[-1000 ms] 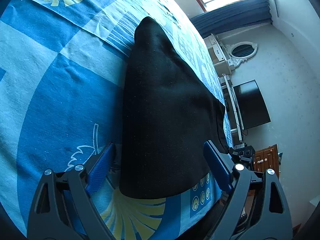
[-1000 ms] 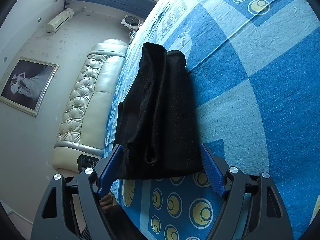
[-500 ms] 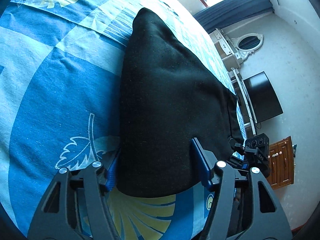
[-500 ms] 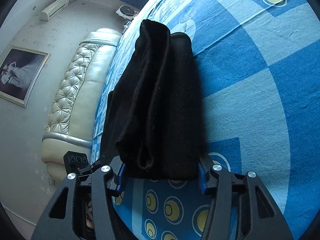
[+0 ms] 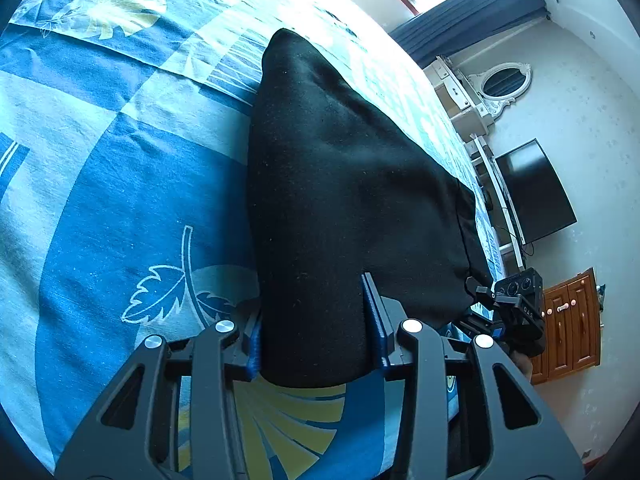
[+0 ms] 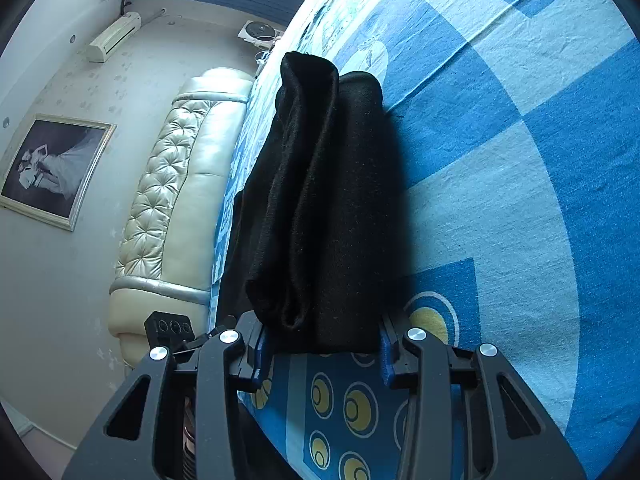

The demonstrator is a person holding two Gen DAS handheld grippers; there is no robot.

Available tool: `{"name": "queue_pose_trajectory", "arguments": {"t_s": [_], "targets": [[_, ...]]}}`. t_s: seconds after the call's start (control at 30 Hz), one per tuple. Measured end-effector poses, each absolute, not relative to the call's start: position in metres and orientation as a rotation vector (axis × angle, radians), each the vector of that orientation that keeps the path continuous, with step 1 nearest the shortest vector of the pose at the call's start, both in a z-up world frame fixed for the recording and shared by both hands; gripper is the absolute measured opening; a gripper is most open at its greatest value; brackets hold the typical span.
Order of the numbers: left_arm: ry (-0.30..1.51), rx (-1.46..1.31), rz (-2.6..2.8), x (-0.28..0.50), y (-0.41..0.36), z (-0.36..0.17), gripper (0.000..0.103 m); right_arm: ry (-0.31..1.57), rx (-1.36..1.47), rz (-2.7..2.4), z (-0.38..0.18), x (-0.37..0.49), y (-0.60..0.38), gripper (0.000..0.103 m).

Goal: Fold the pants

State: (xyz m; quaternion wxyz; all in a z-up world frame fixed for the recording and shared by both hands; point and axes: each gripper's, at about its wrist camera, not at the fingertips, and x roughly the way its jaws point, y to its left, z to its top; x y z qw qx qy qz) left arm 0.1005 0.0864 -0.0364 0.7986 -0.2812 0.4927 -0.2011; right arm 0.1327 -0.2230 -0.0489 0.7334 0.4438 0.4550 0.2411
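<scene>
Black folded pants (image 5: 340,180) lie lengthwise on the blue patterned bed sheet (image 5: 120,200). In the left wrist view my left gripper (image 5: 314,320) has its jaws closing, with the near corner of the pants between the blue pads (image 5: 374,320), which press into the cloth. In the right wrist view the pants (image 6: 332,200) show a rolled fold along their left side. My right gripper (image 6: 320,332) is closing too, its pads against both sides of the near end. Each view shows the other gripper at the bed's edge: the right one (image 5: 516,312) and the left one (image 6: 168,328).
The sheet (image 6: 520,200) spreads wide beside the pants. A padded cream headboard (image 6: 172,200) and a framed picture (image 6: 52,168) stand past one side of the bed. A dark television (image 5: 536,196), a white dresser with an oval mirror (image 5: 504,84) and a wooden cabinet (image 5: 568,328) stand past the other.
Both grippers' jaws have narrowed from wide apart to pressing on the near end of the pants. The left wrist view has tilted slightly; the pants lie where they were.
</scene>
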Motion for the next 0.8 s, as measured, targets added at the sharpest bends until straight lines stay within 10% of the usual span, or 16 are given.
{"name": "queue_pose_trajectory", "arguments": {"t_s": [0.8], "targets": [[1.047, -0.502, -0.421, 0.086, 0.084, -0.029, 0.048, 1.014, 0.993, 0.539, -0.049, 0.115, -0.225, 0.049]]}}
